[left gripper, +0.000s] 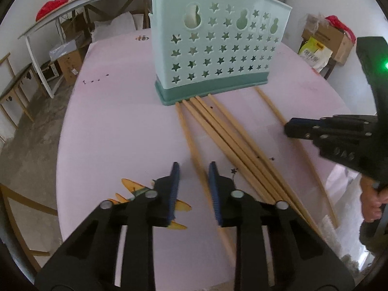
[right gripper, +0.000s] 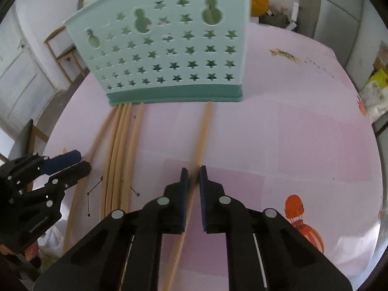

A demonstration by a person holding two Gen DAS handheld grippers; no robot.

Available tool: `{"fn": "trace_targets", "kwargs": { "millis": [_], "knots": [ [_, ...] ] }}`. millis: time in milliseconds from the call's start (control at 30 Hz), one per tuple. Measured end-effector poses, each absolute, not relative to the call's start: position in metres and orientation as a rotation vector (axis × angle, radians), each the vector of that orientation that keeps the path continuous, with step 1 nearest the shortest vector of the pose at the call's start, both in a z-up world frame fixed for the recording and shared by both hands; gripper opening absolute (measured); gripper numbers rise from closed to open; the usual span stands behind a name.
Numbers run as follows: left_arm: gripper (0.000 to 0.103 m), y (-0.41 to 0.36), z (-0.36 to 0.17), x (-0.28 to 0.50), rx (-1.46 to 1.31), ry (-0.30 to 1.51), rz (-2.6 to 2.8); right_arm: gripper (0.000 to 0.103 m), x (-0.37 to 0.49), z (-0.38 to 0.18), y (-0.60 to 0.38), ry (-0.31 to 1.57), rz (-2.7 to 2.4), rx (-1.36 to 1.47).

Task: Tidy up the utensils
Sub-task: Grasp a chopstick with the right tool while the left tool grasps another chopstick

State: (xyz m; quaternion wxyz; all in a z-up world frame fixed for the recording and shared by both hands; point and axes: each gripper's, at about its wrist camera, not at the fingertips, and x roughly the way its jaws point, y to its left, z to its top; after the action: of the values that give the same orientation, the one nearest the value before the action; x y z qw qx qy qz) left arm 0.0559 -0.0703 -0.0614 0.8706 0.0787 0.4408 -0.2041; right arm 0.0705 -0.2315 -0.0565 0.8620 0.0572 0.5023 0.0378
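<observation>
Scene: pink tabletop [left gripper: 116, 126] with a mint holder [left gripper: 218, 48] standing upright at the far side, star cut-outs facing the cameras.

Task items: wooden chopsticks [left gripper: 232, 135] lying flat on the tabletop, far ends butted against the darker base of the holder, near ends toward the cameras. Four bunched and touching along much of their length. End chopstick [left gripper: 188, 131] just left of that bunch. Lone chopstick [right gripper: 205, 123] well apart to the right. None seen inside the holder.

Left tongs [left gripper: 194, 169]: released, pointing steeply down at the tabletop. Blue pads either side of the end chopstick with clear gaps showing; no pressing seen. Chopstick blurred at that spot, so contact with the right pad cannot be ruled out.

Right tongs [right gripper: 193, 172]: clenched on the lone chopstick, pads narrowed onto it near its middle, shaft running on beneath the tongs toward the camera. Whether it is lifted off the tabletop cannot be told.

Also noted: hand [left gripper: 371, 201] on the handle of the right tongs, at the right edge of the left wrist view.
</observation>
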Motion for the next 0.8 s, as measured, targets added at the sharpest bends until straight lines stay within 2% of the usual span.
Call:
{"fn": "trace_targets", "kwargs": {
  "millis": [33,100,367,467,567,800],
  "knots": [
    [0.008,-0.070,-0.062,0.057,0.168,0.922,-0.420,0.008,0.070,-0.056,-0.234,1.057,0.075,0.131],
    [0.005,-0.065,-0.063,0.059,0.163,0.939,-0.407,0.007,0.067,-0.056,-0.241,1.065,0.059,0.139],
    [0.006,-0.039,-0.061,0.067,0.092,1.021,-0.389,0.009,0.074,-0.057,-0.243,1.087,0.087,0.125],
    [0.008,-0.043,-0.060,0.076,0.123,1.054,-0.403,0.017,0.078,-0.056,-0.237,1.106,0.108,0.092],
    [0.009,-0.047,-0.060,0.086,0.152,1.072,-0.399,0.019,0.080,-0.054,-0.231,1.112,0.109,0.053],
    [0.009,-0.052,-0.060,0.110,0.137,1.081,-0.396,0.019,0.092,-0.054,-0.228,1.108,0.095,0.053]
  ]
}}
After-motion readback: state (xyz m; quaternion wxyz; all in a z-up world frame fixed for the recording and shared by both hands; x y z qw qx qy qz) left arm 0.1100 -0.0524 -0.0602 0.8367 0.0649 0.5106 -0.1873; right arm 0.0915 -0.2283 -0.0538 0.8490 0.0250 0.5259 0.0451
